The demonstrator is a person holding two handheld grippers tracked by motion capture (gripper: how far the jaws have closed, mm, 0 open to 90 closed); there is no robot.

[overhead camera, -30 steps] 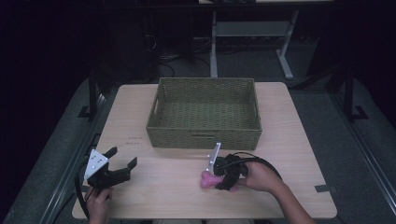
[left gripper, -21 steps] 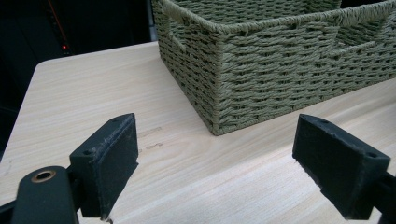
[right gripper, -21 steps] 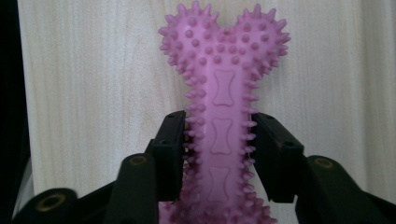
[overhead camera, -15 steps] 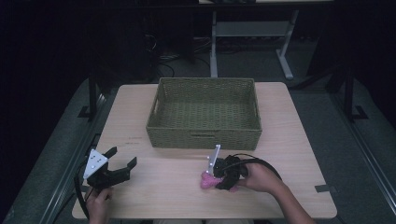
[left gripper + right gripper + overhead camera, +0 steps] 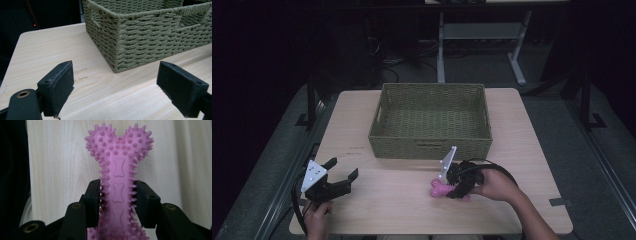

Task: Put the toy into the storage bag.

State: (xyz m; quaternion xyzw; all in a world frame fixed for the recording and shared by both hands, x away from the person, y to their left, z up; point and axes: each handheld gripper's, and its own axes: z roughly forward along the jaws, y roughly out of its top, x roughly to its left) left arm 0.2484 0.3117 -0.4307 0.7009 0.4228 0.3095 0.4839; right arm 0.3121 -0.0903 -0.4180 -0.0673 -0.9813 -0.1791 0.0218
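High view: right claw [image 5: 447, 189] clamped on pink spiky bone chew toy [image 5: 435, 189], lower centre of frame on the desk [image 5: 537, 150], just below the woven basket [image 5: 432, 146]. Left claw [image 5: 343, 177] lower left, jaws apart, empty.

Left gripper view: jaws wide apart over bare desk, basket corner upper right.

Right gripper view: its jaws have just been closing; they now pinch the toy's [image 5: 119, 170] narrow shaft. Looks light, rubbery, nubs give grip; shaft is the best hold.

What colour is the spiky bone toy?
Pink bone toy, seen best in the right gripper view.
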